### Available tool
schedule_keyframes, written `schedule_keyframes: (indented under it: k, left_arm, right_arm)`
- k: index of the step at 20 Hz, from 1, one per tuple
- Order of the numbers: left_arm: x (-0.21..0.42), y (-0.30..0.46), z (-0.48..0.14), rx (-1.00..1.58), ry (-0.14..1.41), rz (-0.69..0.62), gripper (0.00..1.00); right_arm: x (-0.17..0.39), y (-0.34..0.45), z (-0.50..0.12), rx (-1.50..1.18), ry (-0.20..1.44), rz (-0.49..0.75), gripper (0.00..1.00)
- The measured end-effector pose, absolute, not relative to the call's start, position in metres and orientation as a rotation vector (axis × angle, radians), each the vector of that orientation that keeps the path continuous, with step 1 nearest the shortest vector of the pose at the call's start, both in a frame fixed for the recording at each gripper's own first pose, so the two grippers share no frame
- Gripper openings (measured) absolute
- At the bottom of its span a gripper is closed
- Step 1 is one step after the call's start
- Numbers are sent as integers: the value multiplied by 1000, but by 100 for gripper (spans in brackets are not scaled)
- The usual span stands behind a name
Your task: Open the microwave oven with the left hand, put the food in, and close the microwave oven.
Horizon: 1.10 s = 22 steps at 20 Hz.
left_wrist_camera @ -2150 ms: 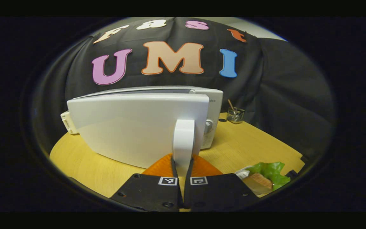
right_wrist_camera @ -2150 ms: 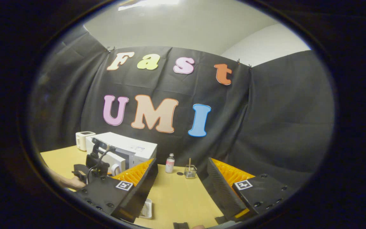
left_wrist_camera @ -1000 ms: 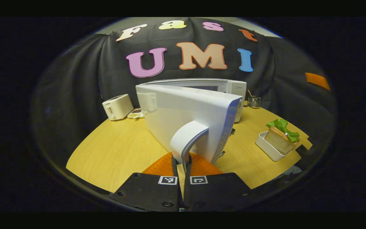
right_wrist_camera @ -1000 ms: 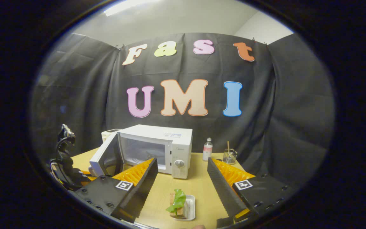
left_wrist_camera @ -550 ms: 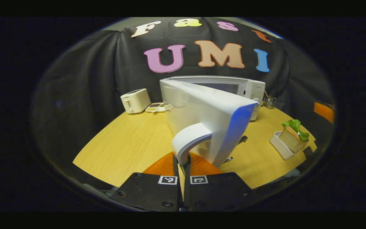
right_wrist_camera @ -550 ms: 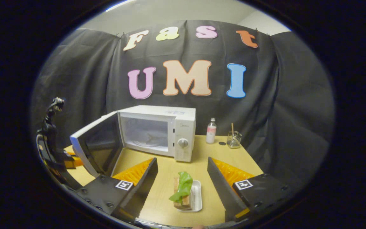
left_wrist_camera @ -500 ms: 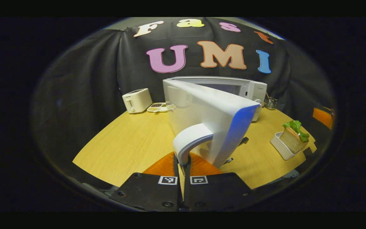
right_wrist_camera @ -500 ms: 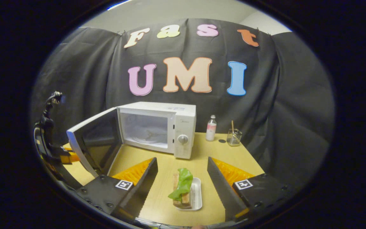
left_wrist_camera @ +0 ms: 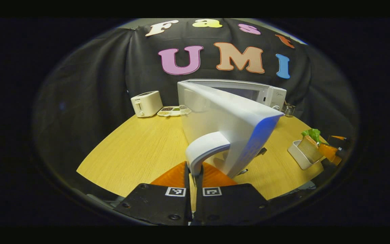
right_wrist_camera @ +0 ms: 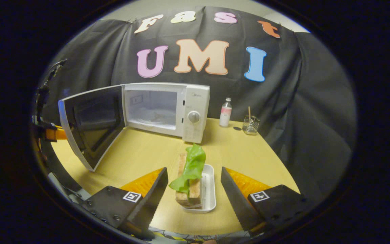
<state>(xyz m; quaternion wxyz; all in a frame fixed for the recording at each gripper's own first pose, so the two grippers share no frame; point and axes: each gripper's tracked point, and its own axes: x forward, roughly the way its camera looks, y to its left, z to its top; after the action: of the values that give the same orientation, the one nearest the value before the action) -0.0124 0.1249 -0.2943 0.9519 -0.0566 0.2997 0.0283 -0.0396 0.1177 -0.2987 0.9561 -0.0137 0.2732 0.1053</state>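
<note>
The microwave oven [right_wrist_camera: 168,110] is standing at the far side of the surface [right_wrist_camera: 137,154], its door [right_wrist_camera: 91,122] hanging wide open to the left. The left tool [left_wrist_camera: 193,173] is clenching the door handle [left_wrist_camera: 204,149]. The food [right_wrist_camera: 190,176] is sitting in a white tray [right_wrist_camera: 209,189], directly between the spread fingers of the released right tool [right_wrist_camera: 194,193]. A bottle [right_wrist_camera: 225,112] is standing right of the oven.

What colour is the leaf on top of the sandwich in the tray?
Bright green. The leaf shows best in the right gripper view, draped over the sandwich in the white tray.
</note>
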Motion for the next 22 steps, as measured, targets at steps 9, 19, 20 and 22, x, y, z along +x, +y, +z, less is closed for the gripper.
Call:
schedule_keyframes:
  k: [9,19,20,22]
  left_arm:
    - [-19,131,-292,-152,589,50,76]
    - [-45,136,-265,-210,563,58,87]
    - [-46,141,-258,-217,543,75,99]
    - [-43,148,-240,-228,496,100,97]
  right_arm:
    - [-38,119,-334,-19,631,214,99]
    - [-35,131,-347,-21,701,246,74]
    - [-36,129,-347,-30,694,244,61]
    - [-36,129,-353,-48,707,251,52]
